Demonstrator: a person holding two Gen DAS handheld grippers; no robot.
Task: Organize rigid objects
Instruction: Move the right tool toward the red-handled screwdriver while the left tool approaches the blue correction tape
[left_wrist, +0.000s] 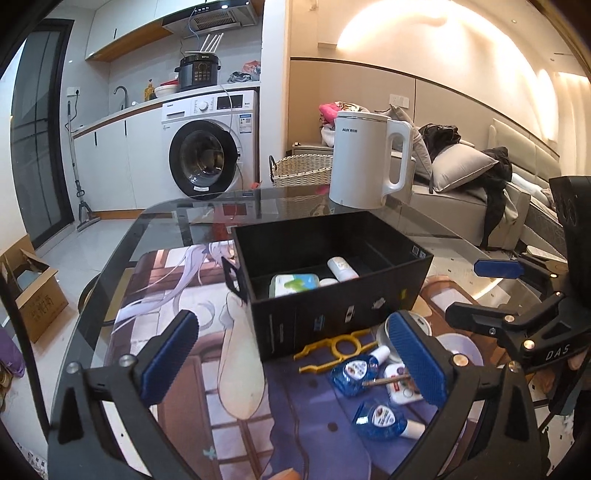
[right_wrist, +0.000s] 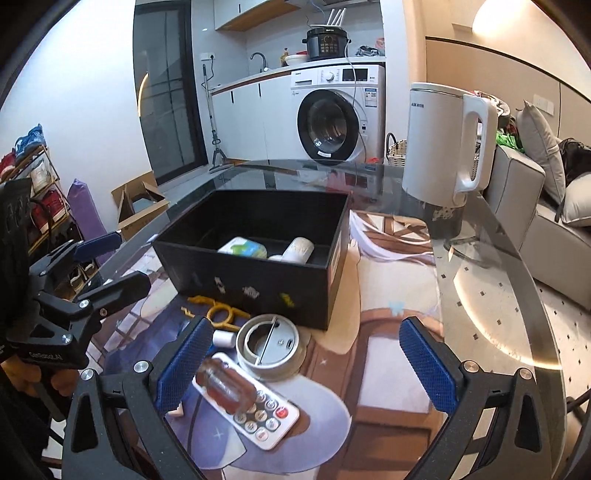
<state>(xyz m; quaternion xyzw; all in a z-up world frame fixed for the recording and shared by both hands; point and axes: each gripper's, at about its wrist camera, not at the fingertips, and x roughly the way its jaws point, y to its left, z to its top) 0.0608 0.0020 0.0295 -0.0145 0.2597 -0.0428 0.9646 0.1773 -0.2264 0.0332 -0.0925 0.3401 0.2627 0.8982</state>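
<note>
A black open box (left_wrist: 343, 310) (right_wrist: 258, 284) stands on the printed mat, holding a green-lidded case (left_wrist: 293, 284) (right_wrist: 243, 248) and a white bottle (left_wrist: 342, 268) (right_wrist: 298, 250). In front of it lie a yellow plastic tool (left_wrist: 338, 347) (right_wrist: 218, 314), two blue correction tapes (left_wrist: 354, 373), a round grey lid (right_wrist: 271, 345), a white remote (right_wrist: 255, 406) and a clear amber bottle (right_wrist: 225, 387). My left gripper (left_wrist: 295, 369) is open and empty above the mat, left of the tapes. My right gripper (right_wrist: 303, 373) is open over the remote and lid.
A white electric kettle (left_wrist: 369, 158) (right_wrist: 447, 147) stands behind the box on the glass table (left_wrist: 166, 210). A sofa with cushions (left_wrist: 461, 166) is to the right, a washing machine (left_wrist: 210, 147) and a cardboard box (left_wrist: 33, 291) on the floor to the left.
</note>
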